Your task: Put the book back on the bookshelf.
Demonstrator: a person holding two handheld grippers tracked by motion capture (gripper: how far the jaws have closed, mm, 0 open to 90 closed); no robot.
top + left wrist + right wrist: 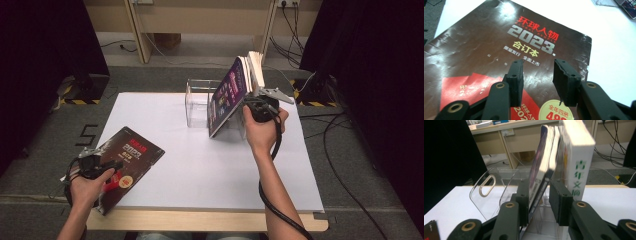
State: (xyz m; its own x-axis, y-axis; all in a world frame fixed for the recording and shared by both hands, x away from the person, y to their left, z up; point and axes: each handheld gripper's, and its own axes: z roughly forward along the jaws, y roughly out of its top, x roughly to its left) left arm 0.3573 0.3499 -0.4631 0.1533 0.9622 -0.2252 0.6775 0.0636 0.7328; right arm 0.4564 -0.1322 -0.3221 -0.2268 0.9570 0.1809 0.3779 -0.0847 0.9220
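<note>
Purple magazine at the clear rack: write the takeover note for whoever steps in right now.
Right tool: open, jaws either side of the purple magazine, which leans tilted in the clear acrylic rack beside a white book.
Left tool: open, hovering over the brown 2023 magazine, which lies flat at the table's near left corner.
Done: purple magazine racked.
Left: probably pull the right tool clear, then grasp and rack the brown magazine.
</note>
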